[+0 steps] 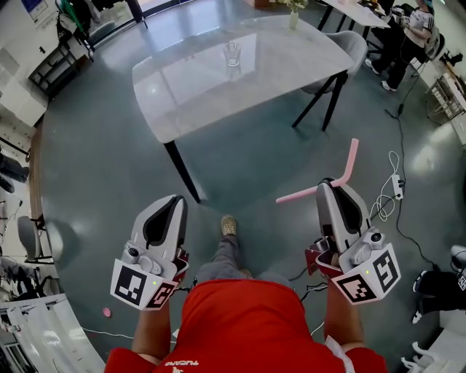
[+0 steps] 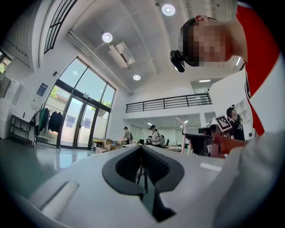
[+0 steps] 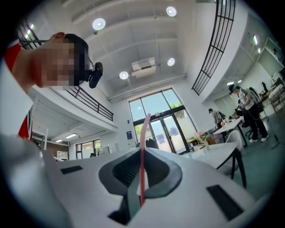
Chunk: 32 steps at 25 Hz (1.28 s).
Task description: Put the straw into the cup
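Note:
A clear glass cup point(image 1: 232, 53) stands on the far part of a pale glass-topped table point(image 1: 211, 91) ahead of me. The pink bent straw point(image 1: 329, 185) is held crosswise at the tip of my right gripper point(image 1: 333, 185); one arm points left, the other up to the right. In the right gripper view the straw point(image 3: 143, 133) stands upright between the shut jaws of the right gripper point(image 3: 142, 153). My left gripper point(image 1: 177, 199) is held level beside it with its jaws together and nothing in them, as the left gripper point(image 2: 141, 150) also shows in its own view. Both grippers are well short of the table.
A small vase with flowers point(image 1: 293, 14) stands at the table's far edge, a grey chair point(image 1: 351, 42) at its right. White cables and a power strip point(image 1: 395, 186) lie on the floor to the right. People point(image 1: 406, 36) sit at another table at top right.

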Motion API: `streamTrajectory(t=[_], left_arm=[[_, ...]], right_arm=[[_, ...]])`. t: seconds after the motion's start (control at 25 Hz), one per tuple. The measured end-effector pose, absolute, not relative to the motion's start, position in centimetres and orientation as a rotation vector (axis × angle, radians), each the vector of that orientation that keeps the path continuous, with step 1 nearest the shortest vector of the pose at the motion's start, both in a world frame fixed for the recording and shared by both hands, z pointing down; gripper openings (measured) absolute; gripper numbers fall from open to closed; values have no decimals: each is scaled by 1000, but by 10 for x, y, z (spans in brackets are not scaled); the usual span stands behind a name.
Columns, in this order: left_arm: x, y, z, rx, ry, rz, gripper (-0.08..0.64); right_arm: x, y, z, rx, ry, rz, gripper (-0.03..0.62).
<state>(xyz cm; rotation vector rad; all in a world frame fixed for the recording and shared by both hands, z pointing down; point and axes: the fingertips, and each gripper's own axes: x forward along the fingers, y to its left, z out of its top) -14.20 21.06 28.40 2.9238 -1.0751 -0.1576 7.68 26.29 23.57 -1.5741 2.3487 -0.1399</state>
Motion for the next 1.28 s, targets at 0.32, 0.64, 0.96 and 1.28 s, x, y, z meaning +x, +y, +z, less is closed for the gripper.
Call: streamTrajectory(t=[0.32,0.64,0.96,1.28], left_arm=[[-150,132,279,2943,-1064,-157,6],[-147,51,275,2983,-1030,-156,6],[-146,-20,277,2998,-996,-164,6],[-135,-51,275,3016,-940,-154,6]], right_arm=[[68,185,227,-1603,2358,-130,17],[62,103,220,-1639,2374,-123,17],[58,35,217,-1656,2377,-106,18],[68,5,220,-1681,2336,-114,17]])
